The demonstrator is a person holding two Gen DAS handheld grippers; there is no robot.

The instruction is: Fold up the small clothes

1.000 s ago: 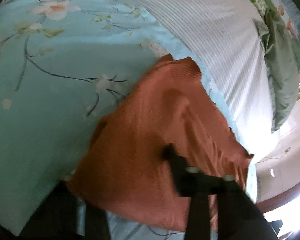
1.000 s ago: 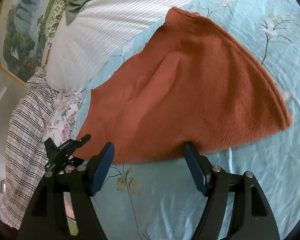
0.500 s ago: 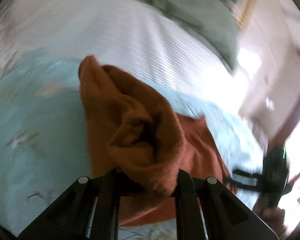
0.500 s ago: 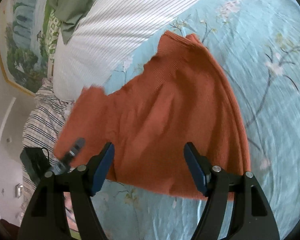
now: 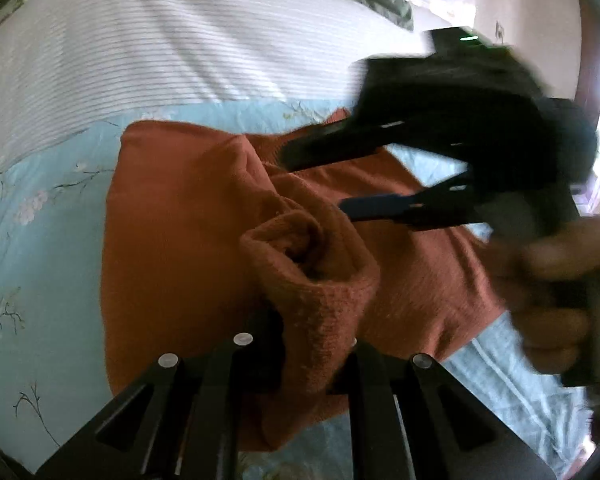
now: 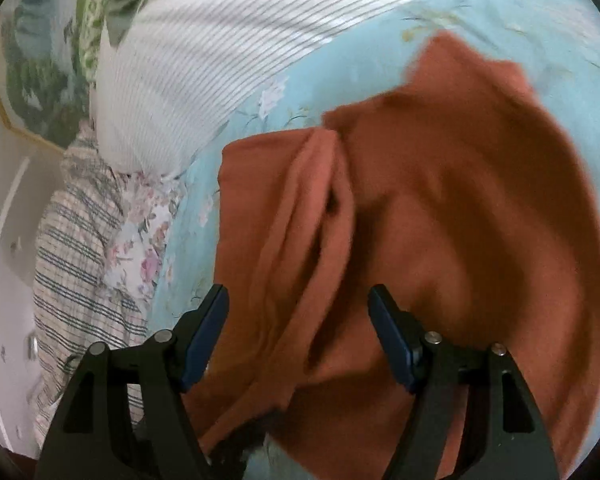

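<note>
Left gripper [image 5: 312, 344] pinched a bunched fold of the sweater [image 5: 172, 232]; right gripper [image 6: 298, 332] hovered above it, fingers spread, on the bedspread [image 5: 40, 240].

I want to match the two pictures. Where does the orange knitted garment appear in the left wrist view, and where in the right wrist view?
Left wrist view: the orange garment fills the centre, and a bunched part of it is pinched in the left hand-held gripper.
Right wrist view: the orange garment covers the centre and right, under the open right hand-held gripper.
Shared landmark: the white striped pillow, lying beyond the garment in both.
</note>
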